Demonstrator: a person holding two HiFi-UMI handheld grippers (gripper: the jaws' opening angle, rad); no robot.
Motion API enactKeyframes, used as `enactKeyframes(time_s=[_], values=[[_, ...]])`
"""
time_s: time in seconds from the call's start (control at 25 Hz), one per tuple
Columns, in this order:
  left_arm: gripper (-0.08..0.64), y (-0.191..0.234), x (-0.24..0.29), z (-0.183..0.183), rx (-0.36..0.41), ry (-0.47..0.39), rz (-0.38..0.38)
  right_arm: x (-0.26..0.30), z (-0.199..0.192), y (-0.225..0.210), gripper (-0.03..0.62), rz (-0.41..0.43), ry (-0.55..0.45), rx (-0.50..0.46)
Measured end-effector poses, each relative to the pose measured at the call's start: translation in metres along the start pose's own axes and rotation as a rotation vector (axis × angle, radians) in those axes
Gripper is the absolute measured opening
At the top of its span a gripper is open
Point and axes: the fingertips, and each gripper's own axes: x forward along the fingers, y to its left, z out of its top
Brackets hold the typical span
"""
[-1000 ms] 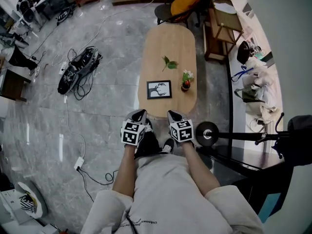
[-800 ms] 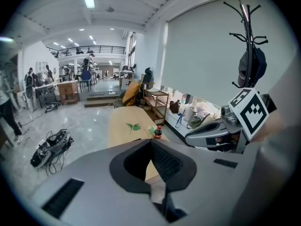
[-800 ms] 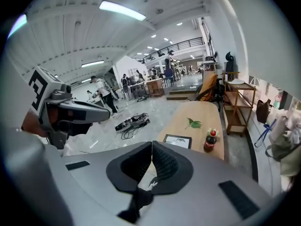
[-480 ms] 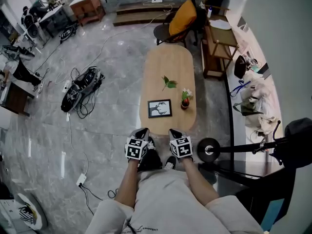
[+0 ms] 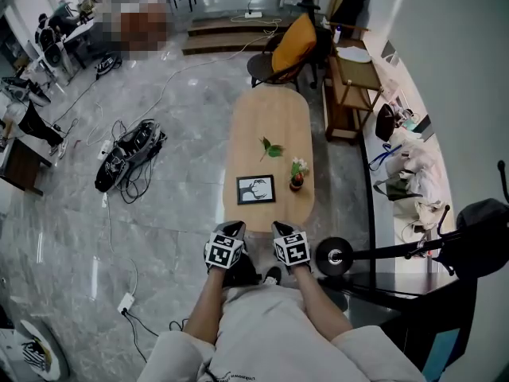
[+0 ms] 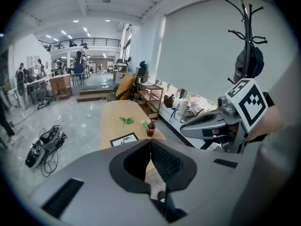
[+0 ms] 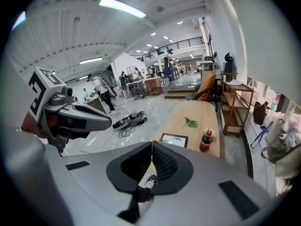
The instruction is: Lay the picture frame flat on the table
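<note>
a: since both tongs are clenched on nothing, left tongs (image 6: pixel 150 147) and right tongs (image 7: pixel 152 149) each pressed shut and held close to the body, short of the worktop's near end, i read the step in hand as the approach.
b: agreed. where's the picture frame (image 5: pixel 256 189)?
a: on the worktop (image 5: pixel 270 110), near end, left of centre. both gripper views show it foreshortened, like it's lying face up or leaning back hard. can't rule out a prop behind it.
b: so check before grabbing. if it's already flat, nothing to do.
a: right. if it's tilted: open one pair early, come in from the near side, pinch the frame's top edge, ease it back and down. no dropping, the front is probably glass.
b: hazards?
a: small dark bottle (image 5: pixel 297 183) with a red cap, just beside the frame's right edge. keep the right tongs off that side or it tips. leaf sprig (image 5: pixel 271 148) is further along, well apart, no issue.
</note>
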Motion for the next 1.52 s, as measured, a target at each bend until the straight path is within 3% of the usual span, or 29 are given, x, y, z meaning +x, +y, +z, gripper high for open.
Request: enactKeyframes(time_s=[0.24, 0.76, 1.52], values=[[0.021, -0.007, 0.003, -0.005, 0.018, 0.018, -0.023, -0.001, -0.002, 0.001, 0.034, -0.006, -0.009, 0.009], [0.021, -0.001, -0.003, -0.003, -0.061, -0.031, -0.042, 0.001, -0.002, 0.003, 0.034, -0.013, 0.019, -0.036], [0.021, 0.000, -0.004, -0.003, -0.109, -0.048, -0.050, 0.001, -0.008, 0.001, 0.034, -0.020, 0.042, -0.041]])
